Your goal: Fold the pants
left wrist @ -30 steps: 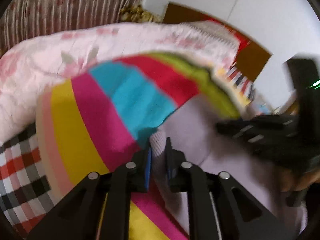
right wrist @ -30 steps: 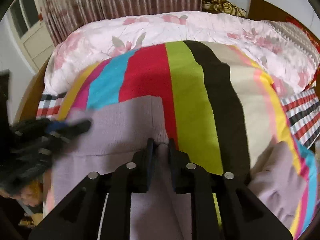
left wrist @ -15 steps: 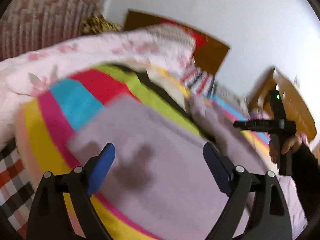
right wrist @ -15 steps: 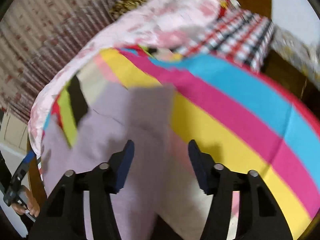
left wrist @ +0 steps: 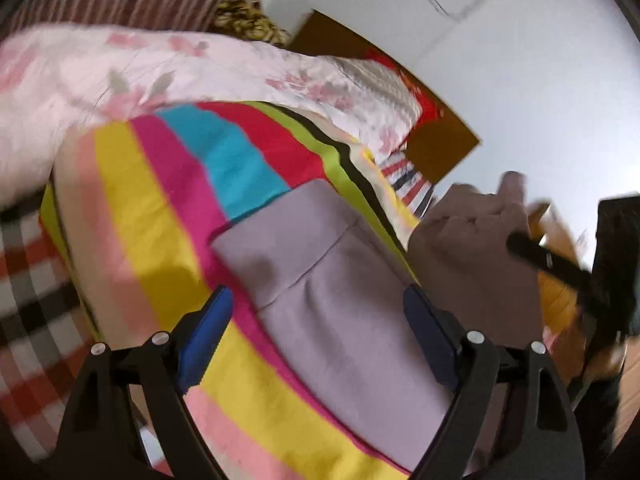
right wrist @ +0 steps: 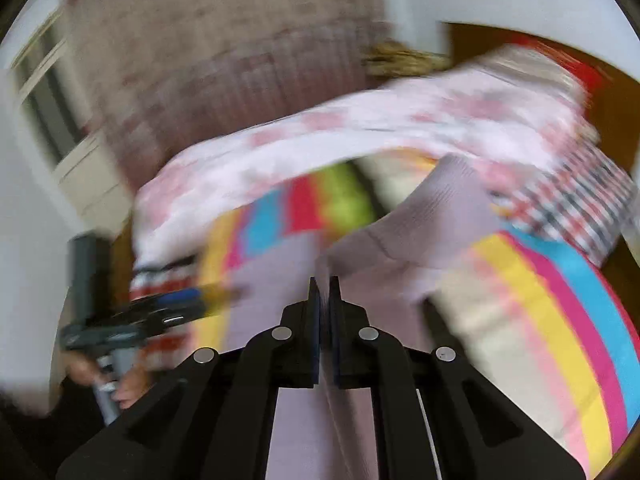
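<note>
Lilac knit pants lie on a bed with a bright striped blanket. My left gripper is open, its blue pads either side of the folded pants, just above them. My right gripper is shut on a lifted part of the pants, which hangs up off the blanket; its ribbed band shows at the top. In the left wrist view the lifted cloth and the right gripper's black body appear at the right. In the right wrist view the left gripper shows at the left.
A pink floral quilt lies along the far side of the bed. A checked sheet shows at the bed's left edge. A wooden headboard and white wall stand behind. Curtains and a window are at the left.
My left gripper opened and let go of the pants about a second ago and stays open above them. My right gripper opened, then shut on the pants and lifted part of them.
</note>
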{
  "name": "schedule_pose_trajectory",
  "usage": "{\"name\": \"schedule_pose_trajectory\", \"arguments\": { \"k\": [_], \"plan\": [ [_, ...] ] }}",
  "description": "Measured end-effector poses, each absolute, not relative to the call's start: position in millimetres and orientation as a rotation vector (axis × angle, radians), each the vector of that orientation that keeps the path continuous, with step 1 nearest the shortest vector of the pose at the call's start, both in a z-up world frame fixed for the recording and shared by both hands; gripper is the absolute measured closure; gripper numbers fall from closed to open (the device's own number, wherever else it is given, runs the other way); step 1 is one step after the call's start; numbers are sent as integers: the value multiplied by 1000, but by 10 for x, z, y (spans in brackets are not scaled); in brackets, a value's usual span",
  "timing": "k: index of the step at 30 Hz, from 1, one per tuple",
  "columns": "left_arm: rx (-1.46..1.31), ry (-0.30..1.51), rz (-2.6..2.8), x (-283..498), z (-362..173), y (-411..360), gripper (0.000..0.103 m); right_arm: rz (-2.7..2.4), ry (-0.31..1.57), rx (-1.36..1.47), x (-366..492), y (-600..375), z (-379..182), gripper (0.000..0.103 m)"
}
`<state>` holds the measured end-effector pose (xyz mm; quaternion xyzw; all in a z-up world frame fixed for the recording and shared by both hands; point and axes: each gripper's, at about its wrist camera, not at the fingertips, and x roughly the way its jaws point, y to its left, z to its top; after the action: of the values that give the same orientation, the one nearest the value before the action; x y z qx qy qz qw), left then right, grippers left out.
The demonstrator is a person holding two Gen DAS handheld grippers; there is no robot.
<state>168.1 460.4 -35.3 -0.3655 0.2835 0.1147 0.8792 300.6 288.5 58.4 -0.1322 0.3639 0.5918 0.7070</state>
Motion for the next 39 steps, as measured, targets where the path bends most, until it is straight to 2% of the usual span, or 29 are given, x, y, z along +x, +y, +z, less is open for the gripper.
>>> {"name": "schedule_pose_trajectory", "arguments": {
  "k": [1, 3, 4, 5, 6, 7, 10, 11, 12, 14, 19, 24, 28, 33, 34, 36, 39],
  "plan": [
    [-778, 583, 258, 1624, -366, 4626, 17, 1358, 834, -335, 2829, 3036, 521, 95],
    [-790, 576, 292, 1503, -398, 4639, 17, 1409, 891, -468, 2534, 3339, 281, 85],
    [-796, 583, 309, 1421, -432, 4664, 17, 1400, 886, -494, 2504, 3375, 219, 54],
    [-800, 587, 315, 1349, -460, 4676, 17, 1376, 866, -503, 2503, 3385, 181, 30],
    [-802, 589, 318, 1285, -477, 4683, 17, 1353, 854, -474, 2583, 3353, 166, 29],
    [-797, 595, 317, 1232, -503, 4686, 17, 1343, 868, -439, 2683, 3308, 163, 30],
    [-778, 602, 286, 1145, -535, 4691, 18, 1244, 841, -374, 3087, 3062, 193, 50],
    [-778, 598, 266, 1137, -543, 4695, 19, 1215, 843, -361, 3186, 2977, 182, 54],
    [-777, 589, 233, 1178, -540, 4686, 24, 1192, 853, -352, 3281, 2908, 136, 55],
    [-762, 592, 202, 1238, -559, 4600, 27, 1127, 868, -343, 3507, 2743, 22, 55],
    [-781, 619, 218, 1538, -717, 4586, 29, 1111, 909, -332, 3736, 2672, -200, 56],
    [-835, 601, 232, 1589, -813, 4634, 60, 1227, 845, -414, 3589, 2939, -186, 62],
    [-815, 629, 232, 1665, -837, 4639, 60, 1252, 839, -491, 3611, 3146, -256, 62],
    [-801, 635, 238, 1765, -844, 4657, 60, 1250, 854, -529, 3654, 3223, -371, 72],
    [-806, 639, 241, 1789, -872, 4664, 62, 1253, 842, -528, 3637, 3212, -366, 79],
    [-814, 634, 219, 1801, -902, 4661, 82, 1257, 804, -534, 3564, 3186, -341, 95],
    [-770, 602, 242, 1759, -791, 4583, 86, 1229, 726, -537, 3435, 3115, -223, 96]
  ]
}}
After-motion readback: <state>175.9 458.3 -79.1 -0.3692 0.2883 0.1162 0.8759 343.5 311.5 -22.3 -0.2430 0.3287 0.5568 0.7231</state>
